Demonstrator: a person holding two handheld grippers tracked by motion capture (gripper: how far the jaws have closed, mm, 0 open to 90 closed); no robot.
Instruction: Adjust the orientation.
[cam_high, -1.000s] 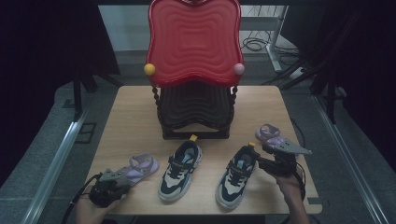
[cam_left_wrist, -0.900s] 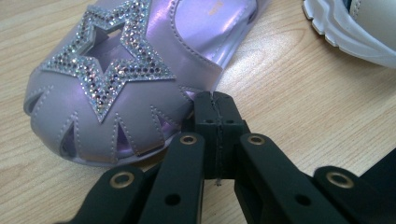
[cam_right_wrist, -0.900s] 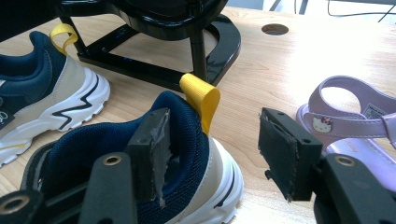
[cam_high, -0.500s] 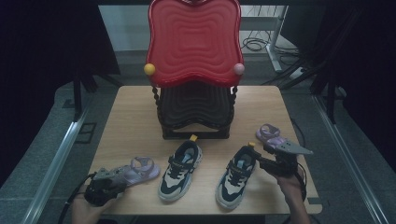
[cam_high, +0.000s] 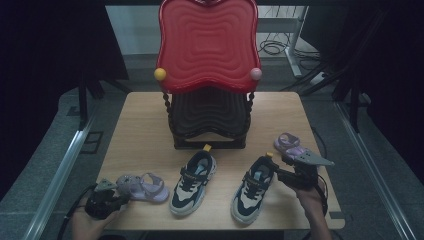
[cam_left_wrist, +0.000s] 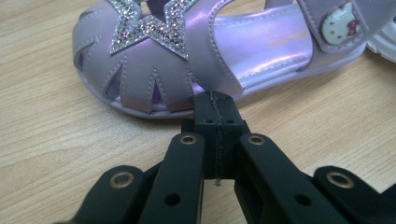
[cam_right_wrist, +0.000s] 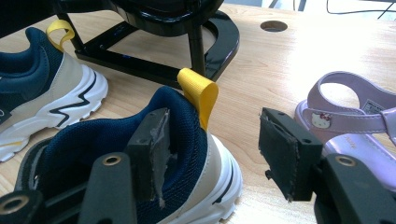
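Wooden counter (cam_high: 140, 125), left to right: left hand-held gripper (cam_high: 121, 199), jaws clenched together on nothing, tips just short of the purple sandal (cam_high: 145, 186) lying flat at the front left; left sneaker (cam_high: 192, 181); right sneaker (cam_high: 252, 189), with the right hand-held gripper (cam_high: 272, 169) released, jaws astride its heel collar; second purple sandal (cam_high: 290, 143) far right. Red-backed chair (cam_high: 207, 45) behind.
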